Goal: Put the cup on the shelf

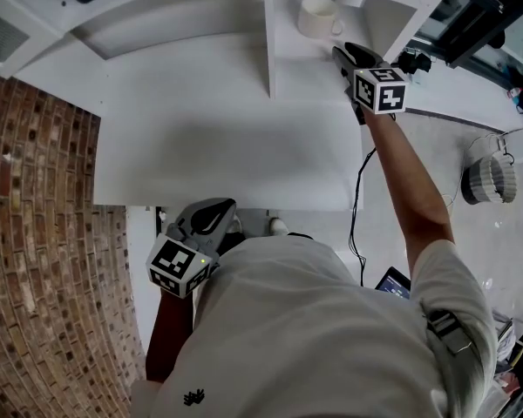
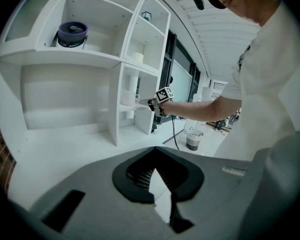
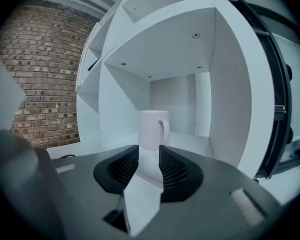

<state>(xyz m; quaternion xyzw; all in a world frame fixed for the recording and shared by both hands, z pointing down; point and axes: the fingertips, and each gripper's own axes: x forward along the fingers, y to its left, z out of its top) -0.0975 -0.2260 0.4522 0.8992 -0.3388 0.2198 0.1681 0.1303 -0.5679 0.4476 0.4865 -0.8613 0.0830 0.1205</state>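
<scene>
The white ceramic cup (image 3: 152,129) stands upright in a compartment of the white shelf unit (image 3: 125,94). It is just beyond the right gripper (image 3: 149,151), whose jaws are partly apart and empty. The left gripper (image 2: 155,151) seems closed, well away from the shelf unit.

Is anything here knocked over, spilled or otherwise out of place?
Nothing stands out. The white cup stands upright in its shelf compartment, handle intact, with no spill visible. The right tool sits just in front of it with its jaws slightly apart and nothing between them.
</scene>
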